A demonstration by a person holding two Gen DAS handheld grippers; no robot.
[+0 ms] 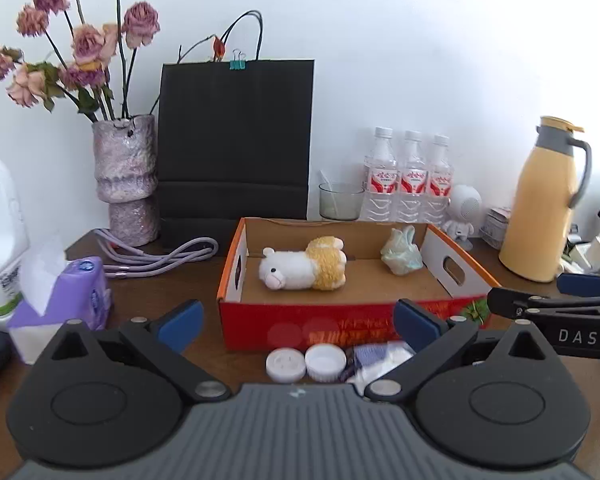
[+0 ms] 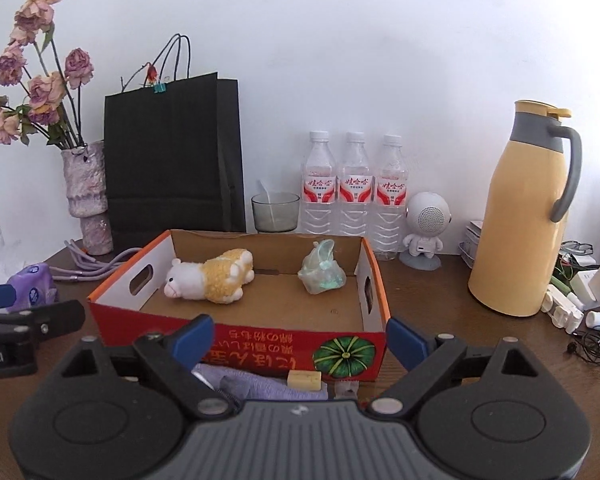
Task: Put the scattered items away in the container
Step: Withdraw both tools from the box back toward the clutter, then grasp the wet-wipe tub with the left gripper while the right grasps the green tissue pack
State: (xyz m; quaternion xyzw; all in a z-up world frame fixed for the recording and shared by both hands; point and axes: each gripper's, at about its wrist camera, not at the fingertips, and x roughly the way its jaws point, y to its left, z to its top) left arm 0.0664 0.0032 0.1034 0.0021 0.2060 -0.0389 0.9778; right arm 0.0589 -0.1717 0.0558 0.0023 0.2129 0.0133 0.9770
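Note:
A red cardboard box (image 1: 340, 324) (image 2: 260, 344) stands open on the brown table. Inside it lie a white and yellow plush sheep (image 1: 304, 264) (image 2: 212, 276) and a crumpled pale green bag (image 1: 402, 256) (image 2: 322, 268). My left gripper (image 1: 298, 322) is open in front of the box, nothing between its blue pads. Just below it lie two white round lids (image 1: 306, 364) and a lilac cloth (image 1: 380, 356). My right gripper (image 2: 300, 340) is open too, above the lilac cloth (image 2: 256, 384), a small yellow block (image 2: 304, 379) and a small clear piece (image 2: 346, 389).
Behind the box stand a black paper bag (image 1: 236, 144), a vase of dried roses (image 1: 126, 180), a glass cup (image 1: 340, 200), three water bottles (image 2: 356, 188), a white robot speaker (image 2: 426, 224) and a yellow jug (image 2: 520, 208). A purple tissue pack (image 1: 60, 300) and lilac cable (image 1: 160, 260) lie left.

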